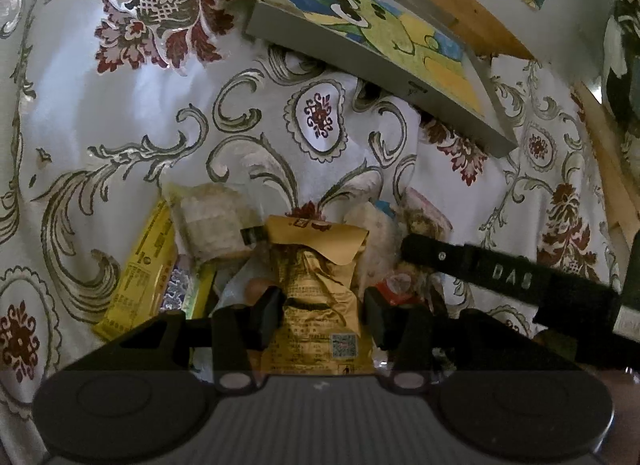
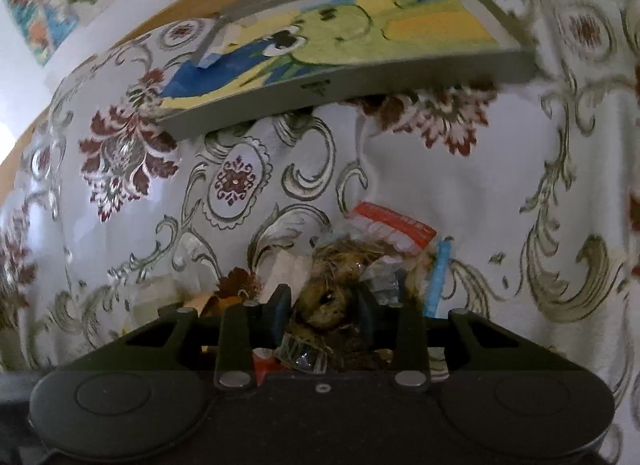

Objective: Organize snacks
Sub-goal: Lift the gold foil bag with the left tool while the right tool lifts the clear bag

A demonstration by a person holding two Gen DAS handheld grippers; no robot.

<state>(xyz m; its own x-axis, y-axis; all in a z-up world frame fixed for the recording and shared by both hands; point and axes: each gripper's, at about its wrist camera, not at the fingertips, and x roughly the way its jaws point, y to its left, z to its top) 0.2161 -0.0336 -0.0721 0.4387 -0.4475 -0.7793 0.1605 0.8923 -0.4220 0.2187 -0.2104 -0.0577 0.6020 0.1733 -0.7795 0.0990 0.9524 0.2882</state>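
The left gripper (image 1: 323, 315) has its two black fingers closed partway against the sides of a gold foil snack pouch (image 1: 320, 293), which stands between them with its folded top pointing away from the camera and a small QR code low on its face. This pouch sits in the middle of a small heap of snacks on a white tablecloth (image 1: 120, 113) woven with maroon flowers and grey-green scrolls. Taking the pouch as the marker: just to its left lies a pale rice-cracker packet (image 1: 212, 221), and further left, touching that packet, a yellow printed wrapper (image 1: 140, 273). Just to its right is a white fluffy snack in clear wrap (image 1: 376, 237), with a pinkish packet (image 1: 430, 217) beyond it. Well beyond the pouch, toward the far edge of the table, lies a shallow grey box (image 1: 360, 65) whose inside shows a green and yellow cartoon figure on blue; it is tilted, with one corner lifted off the cloth. The other gripper's black arm crosses the scene to the right of the pouch.

The right gripper (image 2: 324, 313) has its fingers drawn in around a clear bag of brown clumpy snacks (image 2: 340, 285) with a red and white header; the bag fills the gap between them. A thin blue stick packet (image 2: 438, 277) lies just right of that bag
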